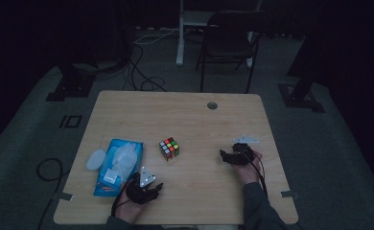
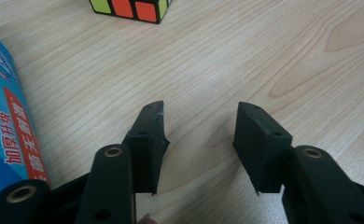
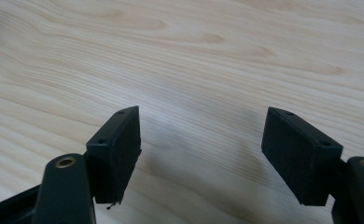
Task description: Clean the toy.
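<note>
I see a wood table w/ puzzle cube at center, blue wipes pack on left. My left gripper sits beside the pack, jaws apart; right gripper jaws wide, both empty.

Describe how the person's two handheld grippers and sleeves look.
Both the left gripper and right gripper are black, each topped by a grey three-cornered plate and trailing a black cable. Their jaws are blocky black pads with small screw holes and brass-coloured pivot rivets. The sleeves are dark grey.
</note>
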A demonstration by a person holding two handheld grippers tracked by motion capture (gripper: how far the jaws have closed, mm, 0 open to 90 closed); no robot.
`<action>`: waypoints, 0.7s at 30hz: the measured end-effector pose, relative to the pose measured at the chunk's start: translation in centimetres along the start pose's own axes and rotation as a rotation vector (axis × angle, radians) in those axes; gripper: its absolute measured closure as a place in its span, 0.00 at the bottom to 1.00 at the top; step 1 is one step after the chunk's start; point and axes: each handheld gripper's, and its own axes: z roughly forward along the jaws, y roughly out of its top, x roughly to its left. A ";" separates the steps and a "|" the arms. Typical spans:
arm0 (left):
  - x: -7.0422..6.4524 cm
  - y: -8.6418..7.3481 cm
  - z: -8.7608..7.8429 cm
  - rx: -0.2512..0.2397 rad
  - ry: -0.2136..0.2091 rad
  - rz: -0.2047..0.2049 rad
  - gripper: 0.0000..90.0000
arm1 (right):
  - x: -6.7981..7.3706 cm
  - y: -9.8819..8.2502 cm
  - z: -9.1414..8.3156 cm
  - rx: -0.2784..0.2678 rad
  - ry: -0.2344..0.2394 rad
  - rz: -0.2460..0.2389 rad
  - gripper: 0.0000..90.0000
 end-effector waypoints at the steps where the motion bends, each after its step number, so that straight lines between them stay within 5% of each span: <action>1: 0.0 0.0 0.0 -0.002 -0.003 -0.003 0.59 | 0.3 0.2 -0.2 -0.006 0.012 0.000 0.31; 9: -0.1 -0.1 0.1 -0.013 -0.012 -0.006 0.58 | 3.1 1.7 -0.1 -0.035 0.067 -0.040 0.31; 21: -0.2 -0.1 0.1 -0.012 -0.008 -0.008 0.58 | 10.2 4.6 1.1 -0.060 0.206 -0.157 0.27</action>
